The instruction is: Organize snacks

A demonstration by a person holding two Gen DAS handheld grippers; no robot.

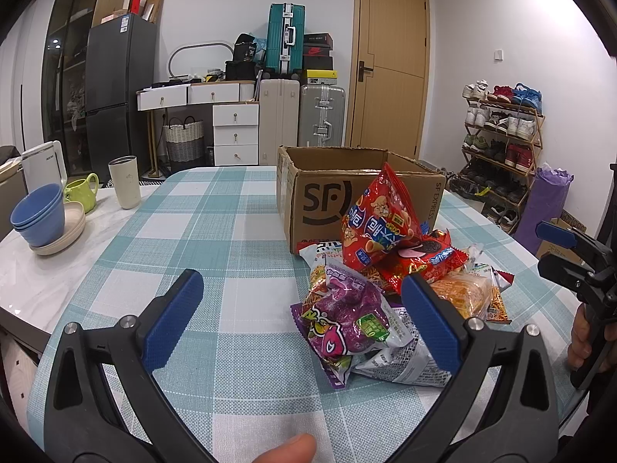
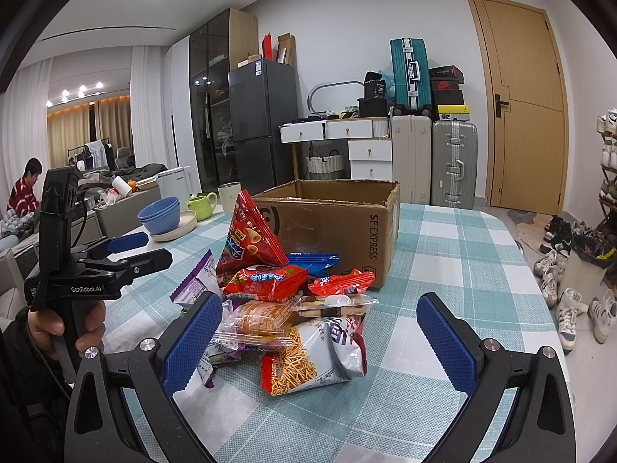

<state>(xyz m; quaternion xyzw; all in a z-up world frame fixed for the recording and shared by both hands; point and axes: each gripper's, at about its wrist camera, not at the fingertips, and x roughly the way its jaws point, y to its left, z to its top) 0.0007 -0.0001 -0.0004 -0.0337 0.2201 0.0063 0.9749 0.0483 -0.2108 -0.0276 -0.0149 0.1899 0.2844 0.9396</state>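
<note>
Snack packets point(image 1: 385, 293) heaped on the checked tablecloth point(image 1: 216, 231), touching the front of the open corrugated cardboard box point(image 1: 327, 193).
Left wrist view: left gripper point(image 1: 302, 320) jaws spread wide, empty, ribbed blue pads; crinkled purple foil bag point(image 1: 347, 316) between them. Right wrist view: right gripper point(image 2: 318, 341) jaws likewise apart, holding nothing; glossy noodle-snack bag point(image 2: 316, 351) nearest, red triangular bag point(image 2: 250, 231) upright against the box.

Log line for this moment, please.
left claw: open, empty | right claw: open, empty | snack pile: on table | box: open
</note>
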